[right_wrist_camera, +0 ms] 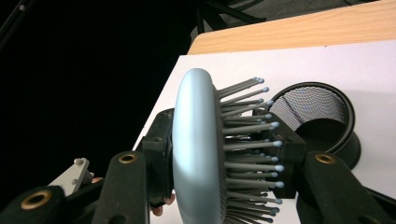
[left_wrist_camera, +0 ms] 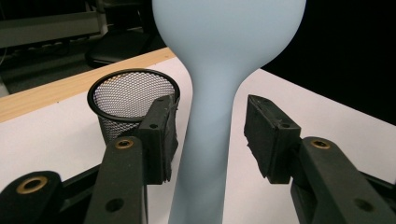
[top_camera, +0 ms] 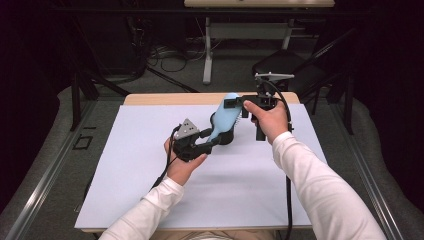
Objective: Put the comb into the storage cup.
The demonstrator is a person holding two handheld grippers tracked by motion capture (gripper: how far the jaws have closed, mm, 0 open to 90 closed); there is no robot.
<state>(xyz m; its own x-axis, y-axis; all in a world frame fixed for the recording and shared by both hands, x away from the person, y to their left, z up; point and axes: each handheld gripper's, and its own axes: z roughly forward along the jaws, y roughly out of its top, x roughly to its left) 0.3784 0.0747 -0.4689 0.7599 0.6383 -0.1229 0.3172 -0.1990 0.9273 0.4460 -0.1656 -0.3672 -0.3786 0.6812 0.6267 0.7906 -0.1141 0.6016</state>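
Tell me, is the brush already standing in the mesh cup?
No. The brush is in the air, its head clamped in the right gripper, and the mesh cup holds nothing.

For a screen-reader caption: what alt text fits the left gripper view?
A pale blue plastic hairbrush handle stands upright between the open left gripper, a gap showing beside the one black pad. Behind stands a black wire-mesh cup on a white table mat.

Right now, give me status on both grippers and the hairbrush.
Right gripper clamped on hairbrush head. Left gripper open around handle. Mesh cup below.
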